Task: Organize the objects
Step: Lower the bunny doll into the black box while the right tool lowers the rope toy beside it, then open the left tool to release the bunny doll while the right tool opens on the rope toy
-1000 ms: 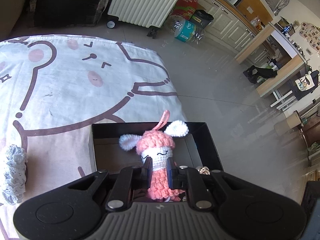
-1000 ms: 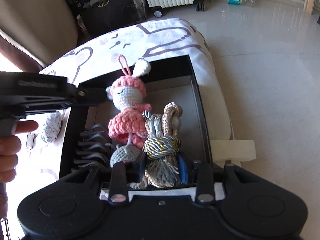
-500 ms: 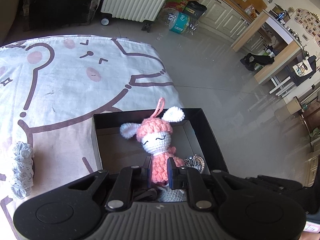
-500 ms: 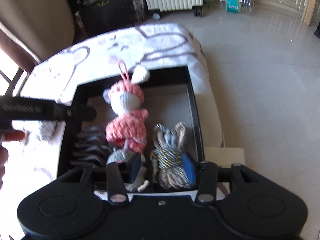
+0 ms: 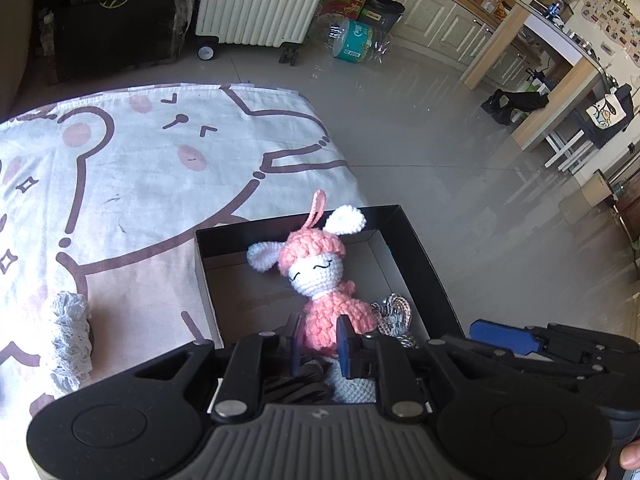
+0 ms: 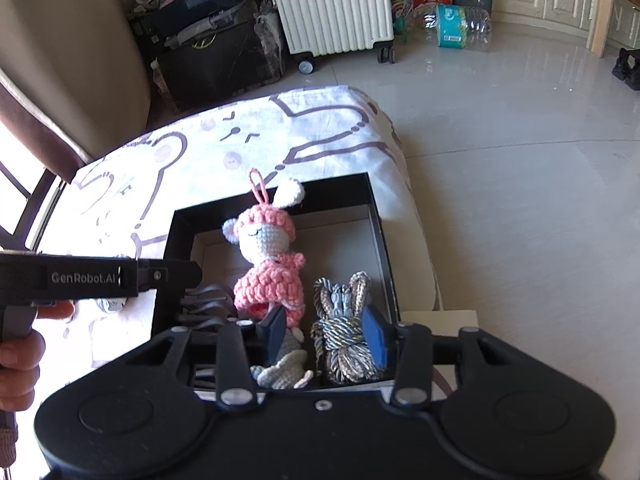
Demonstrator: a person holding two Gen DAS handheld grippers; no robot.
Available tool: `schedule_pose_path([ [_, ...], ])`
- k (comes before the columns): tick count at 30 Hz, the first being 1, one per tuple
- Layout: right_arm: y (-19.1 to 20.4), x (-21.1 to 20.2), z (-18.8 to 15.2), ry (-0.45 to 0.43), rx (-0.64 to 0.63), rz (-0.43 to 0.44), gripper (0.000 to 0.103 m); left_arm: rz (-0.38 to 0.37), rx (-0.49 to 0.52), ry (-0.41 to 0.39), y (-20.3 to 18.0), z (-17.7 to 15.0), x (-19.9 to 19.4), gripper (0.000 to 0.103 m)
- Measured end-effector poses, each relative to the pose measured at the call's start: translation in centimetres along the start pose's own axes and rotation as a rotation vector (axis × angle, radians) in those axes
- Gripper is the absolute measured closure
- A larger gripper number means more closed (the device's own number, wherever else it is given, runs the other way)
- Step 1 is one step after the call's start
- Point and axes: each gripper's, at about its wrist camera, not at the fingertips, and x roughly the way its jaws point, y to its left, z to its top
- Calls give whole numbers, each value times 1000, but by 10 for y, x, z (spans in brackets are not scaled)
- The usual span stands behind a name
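A pink crochet bunny doll (image 5: 320,280) lies in a black box (image 5: 416,248) on a cartoon-print cloth; it also shows in the right wrist view (image 6: 268,272). My left gripper (image 5: 318,338) has its pads just apart around the doll's lower body. A silver-gold rope knot (image 6: 344,336) lies to the right of the doll in the box (image 6: 376,216). My right gripper (image 6: 326,334) is open, its pads either side of the knot without pressing it. The right gripper also shows in the left wrist view (image 5: 504,336).
A pale crochet piece (image 5: 68,332) lies on the cloth (image 5: 160,168) left of the box. Black clips (image 6: 208,304) sit in the box's left side. The cloth's right edge drops to tiled floor (image 6: 520,160). A white radiator (image 5: 260,0) stands behind.
My left gripper lowered the doll into the box and eased its pads apart. My right gripper opened and released the rope knot, then drew back slightly.
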Motion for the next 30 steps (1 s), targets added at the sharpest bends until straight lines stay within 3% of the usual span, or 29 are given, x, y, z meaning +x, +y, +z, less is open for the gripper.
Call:
schedule_pose_path([
  [16, 11, -40, -2, -125, 38, -23, 59, 123, 120, -32, -15, -12, -41, 51],
  [25, 23, -49, -13, -143, 46, -58, 59, 165, 145, -31, -6, -28, -57, 36],
  [30, 27, -52, -22, -147, 45, -88, 54, 200, 137, -40, 5, -35, -63, 27],
])
